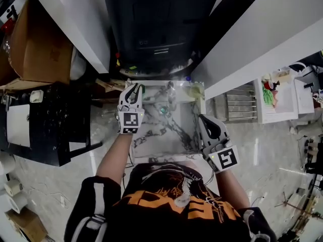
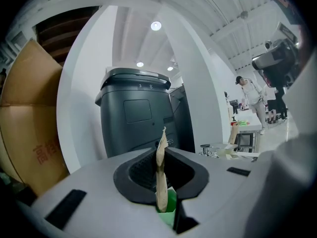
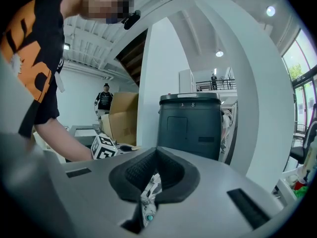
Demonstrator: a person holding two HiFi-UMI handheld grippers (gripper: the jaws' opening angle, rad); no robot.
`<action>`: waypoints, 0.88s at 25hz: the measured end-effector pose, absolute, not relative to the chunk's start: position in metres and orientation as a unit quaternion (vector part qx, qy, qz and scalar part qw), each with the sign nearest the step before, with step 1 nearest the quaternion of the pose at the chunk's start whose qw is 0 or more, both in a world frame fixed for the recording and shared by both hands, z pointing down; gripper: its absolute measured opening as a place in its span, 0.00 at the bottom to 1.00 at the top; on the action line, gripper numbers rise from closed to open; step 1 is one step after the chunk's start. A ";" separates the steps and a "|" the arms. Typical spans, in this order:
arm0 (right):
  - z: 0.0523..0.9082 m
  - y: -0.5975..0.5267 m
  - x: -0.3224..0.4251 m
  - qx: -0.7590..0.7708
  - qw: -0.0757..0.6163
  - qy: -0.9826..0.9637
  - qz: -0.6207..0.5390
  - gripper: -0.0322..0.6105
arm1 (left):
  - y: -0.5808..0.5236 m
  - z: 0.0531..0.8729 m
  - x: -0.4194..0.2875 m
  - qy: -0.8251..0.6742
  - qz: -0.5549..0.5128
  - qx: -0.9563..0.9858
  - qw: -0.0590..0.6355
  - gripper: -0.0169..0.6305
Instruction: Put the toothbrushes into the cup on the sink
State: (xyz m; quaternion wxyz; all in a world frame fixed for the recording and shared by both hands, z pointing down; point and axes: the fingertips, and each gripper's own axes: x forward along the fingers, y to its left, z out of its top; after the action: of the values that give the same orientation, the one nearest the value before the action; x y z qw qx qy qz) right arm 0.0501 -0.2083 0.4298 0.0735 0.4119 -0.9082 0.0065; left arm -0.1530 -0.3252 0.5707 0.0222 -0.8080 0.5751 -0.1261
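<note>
My left gripper (image 1: pixel 134 92) hovers over the back left corner of the marble sink (image 1: pixel 177 144). In the left gripper view its jaws (image 2: pixel 161 185) are shut on a tan toothbrush (image 2: pixel 160 170) with a green part, which stands up between the pads. The right gripper (image 1: pixel 206 122) hangs at the sink's right edge; its jaws (image 3: pixel 148 195) are shut with nothing between them. A pale greenish cup (image 1: pixel 194 91) stands at the sink's back right corner. Its contents are too small to make out.
A faucet (image 1: pixel 171 92) rises at the back of the sink, with the drain (image 1: pixel 163 110) in front of it. A big dark bin (image 1: pixel 151 24) stands behind the sink between white walls. To the left are a cardboard box (image 1: pixel 35 44) and a black rack (image 1: pixel 55 125).
</note>
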 end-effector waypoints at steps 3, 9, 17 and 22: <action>0.430 -0.205 0.041 0.402 0.081 -0.912 -0.001 0.07 | -0.329 0.578 -0.154 0.576 -0.127 -0.808 0.019 0.10; 0.441 -0.207 0.015 0.379 0.099 -0.920 -0.011 0.07 | -0.328 0.601 -0.150 0.567 -0.136 -0.812 -0.001 0.10; 0.463 -0.225 -0.011 0.383 0.097 -0.919 -0.001 0.07 | -0.325 0.609 -0.155 0.573 -0.128 -0.809 -0.018 0.10; 0.470 -0.231 -0.025 0.385 0.093 -0.918 0.009 0.07 | -0.324 0.610 -0.158 0.570 -0.133 -0.811 -0.013 0.13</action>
State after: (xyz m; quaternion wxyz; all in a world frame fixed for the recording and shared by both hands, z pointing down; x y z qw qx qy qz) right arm -0.0251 -0.2309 0.4697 0.0933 0.3848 -0.9182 0.0089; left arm -0.1577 -0.3244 0.6095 -0.0130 -0.8110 0.5697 -0.1325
